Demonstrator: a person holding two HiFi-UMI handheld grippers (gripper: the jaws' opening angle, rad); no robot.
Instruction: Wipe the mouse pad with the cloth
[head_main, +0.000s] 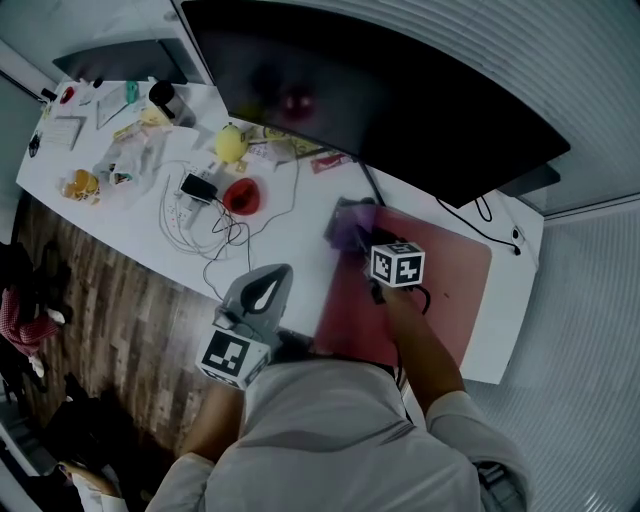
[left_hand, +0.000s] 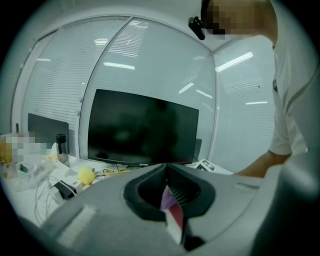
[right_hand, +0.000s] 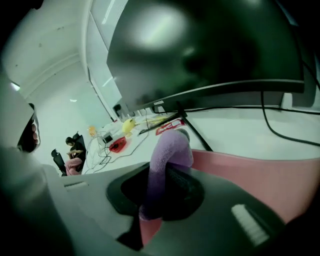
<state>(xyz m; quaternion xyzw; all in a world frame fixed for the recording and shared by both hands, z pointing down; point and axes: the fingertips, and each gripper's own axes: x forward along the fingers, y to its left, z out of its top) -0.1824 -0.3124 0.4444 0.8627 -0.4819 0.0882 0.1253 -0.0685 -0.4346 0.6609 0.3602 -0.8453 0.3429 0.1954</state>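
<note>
The right claw (right_hand: 165, 172) is clenched on the cloth (right_hand: 171, 147), a soft, fleecy purple rag. It rises out of the jaws as a thick roll and folds over forward, towards the monitor (head_main: 380, 90). The cloth sits at the corner of the mouse pad (head_main: 440, 290) nearest the monitor's stand. The pad is a flat, thin pink-red rectangle with a matt face, lying on the white surface (head_main: 290, 240) in front of the monitor.

From the gripped cloth, nearly all the pad's bare area stretches away from the monitor, back towards the person and off to the right. Its long axis runs roughly parallel to the screen. Judging from that, the wipe should drag the cloth along that axis and towards the person, keeping the rag pressed flat.

The left claw (left_hand: 166, 170) is pressed together with nothing in it. It is held off the pad's left side, farther from the monitor, at the edge of the surface. The right claw is plainly the nearer one, and it already has the cloth.
</note>
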